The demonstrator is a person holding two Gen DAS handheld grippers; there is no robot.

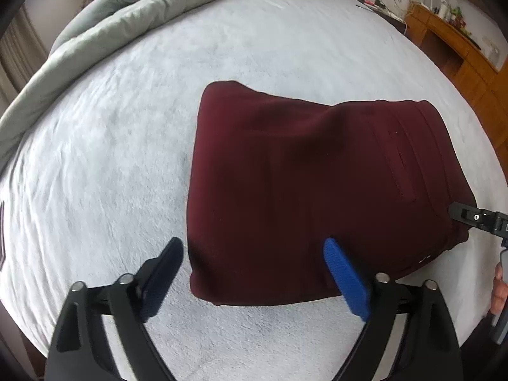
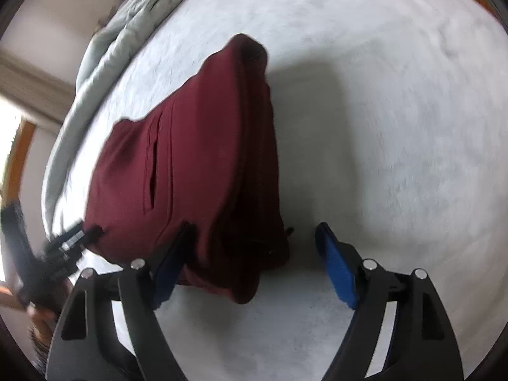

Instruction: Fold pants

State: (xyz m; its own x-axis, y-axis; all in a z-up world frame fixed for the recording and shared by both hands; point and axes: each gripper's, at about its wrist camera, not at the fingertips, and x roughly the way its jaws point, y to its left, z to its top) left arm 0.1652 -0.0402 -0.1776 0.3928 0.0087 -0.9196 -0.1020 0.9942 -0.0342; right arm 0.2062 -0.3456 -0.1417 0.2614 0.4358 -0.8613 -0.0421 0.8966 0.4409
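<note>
Both the left gripper (image 1: 253, 255) and right gripper (image 2: 254, 238) are hovering with fingers spread wide, gripping nothing, over the folded maroon pants (image 1: 317, 184) lying mid-bed (image 1: 127, 158), a grey quilt (image 1: 133, 9) bunching along its far edge.

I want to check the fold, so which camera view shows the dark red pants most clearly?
The left wrist view: the pants lie sharp and nearly whole on the bed, folded into a compact rectangle, with a pocket slit visible. The right wrist view shows them blurred, seen obliquely from one end.
</note>
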